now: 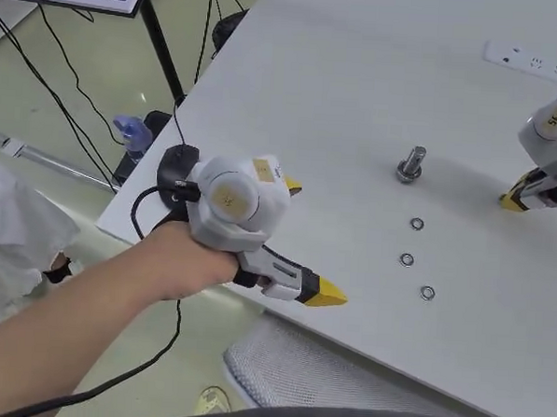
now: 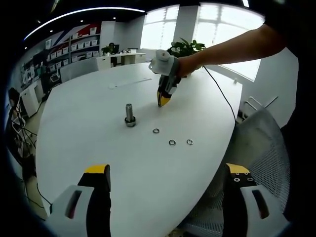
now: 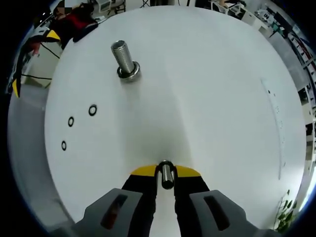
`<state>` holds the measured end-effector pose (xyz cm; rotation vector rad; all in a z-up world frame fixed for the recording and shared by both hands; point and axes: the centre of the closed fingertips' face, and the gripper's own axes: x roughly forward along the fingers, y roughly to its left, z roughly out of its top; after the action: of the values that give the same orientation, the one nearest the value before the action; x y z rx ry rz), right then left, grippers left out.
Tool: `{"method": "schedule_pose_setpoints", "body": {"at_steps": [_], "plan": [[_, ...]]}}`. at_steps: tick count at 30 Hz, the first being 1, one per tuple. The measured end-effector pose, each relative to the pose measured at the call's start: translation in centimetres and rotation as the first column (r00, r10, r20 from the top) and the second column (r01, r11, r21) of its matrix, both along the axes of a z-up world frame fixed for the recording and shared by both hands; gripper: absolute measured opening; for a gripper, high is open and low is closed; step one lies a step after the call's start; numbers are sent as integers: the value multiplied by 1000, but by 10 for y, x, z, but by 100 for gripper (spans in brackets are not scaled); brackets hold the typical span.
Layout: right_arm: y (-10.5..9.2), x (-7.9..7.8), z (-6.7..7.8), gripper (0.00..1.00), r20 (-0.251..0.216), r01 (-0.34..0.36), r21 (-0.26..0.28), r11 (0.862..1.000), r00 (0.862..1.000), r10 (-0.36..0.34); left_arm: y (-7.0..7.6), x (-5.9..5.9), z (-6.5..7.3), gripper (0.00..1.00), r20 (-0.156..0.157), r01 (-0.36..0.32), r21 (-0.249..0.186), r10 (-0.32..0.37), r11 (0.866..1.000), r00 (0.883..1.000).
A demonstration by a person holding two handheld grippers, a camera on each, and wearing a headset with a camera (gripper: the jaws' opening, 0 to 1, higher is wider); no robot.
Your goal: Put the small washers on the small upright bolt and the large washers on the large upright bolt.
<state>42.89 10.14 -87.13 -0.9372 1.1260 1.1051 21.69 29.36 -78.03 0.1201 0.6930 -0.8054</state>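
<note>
Head view: left hand-held gripper (image 1: 309, 238), jaws apart at the counter (image 1: 360, 82) edge — free for the washers (image 1: 407, 260). Left gripper view: large bolt (image 2: 130, 114) upright nearby. Right gripper view: right hand-held gripper (image 3: 167, 172) clamps the small bolt (image 3: 167, 178) — probably to stand it.

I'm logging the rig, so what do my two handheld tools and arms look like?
The left tool and right tool both have rounded pale grey bodies, a round cream disc on top, and black jaws tipped in yellow. A black cable trails from the left one; the right disc carries a printed mark. The left forearm and right forearm are bare.
</note>
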Motion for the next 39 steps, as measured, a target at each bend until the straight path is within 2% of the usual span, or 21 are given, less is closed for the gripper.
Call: {"method": "schedule_pose_setpoints", "body": {"at_steps": [12, 14, 17, 29, 35, 39], "plan": [[1, -7, 4, 15, -4, -16, 10, 1000, 1000, 16, -2, -1, -2, 94, -3, 20, 10, -20, 1000, 1000], [3, -3, 4, 20, 8, -26, 18, 999, 1000, 26, -2, -2, -2, 94, -4, 21, 9, -21, 1000, 1000], [3, -1, 6, 20, 11, -26, 17, 1000, 1000, 25, -2, -2, -1, 94, -3, 22, 7, -22, 1000, 1000], [6, -6, 33, 21, 38, -52, 17, 998, 998, 52, -2, -2, 4, 92, 13, 31, 8, -31, 999, 999], [19, -7, 49, 22, 54, -77, 30, 997, 996, 75, -1, -3, 4, 92, 19, 38, 16, -38, 999, 999], [27, -12, 55, 23, 57, -97, 36, 995, 994, 95, -1, -4, 6, 92, 23, 39, 16, -40, 999, 999]]}}
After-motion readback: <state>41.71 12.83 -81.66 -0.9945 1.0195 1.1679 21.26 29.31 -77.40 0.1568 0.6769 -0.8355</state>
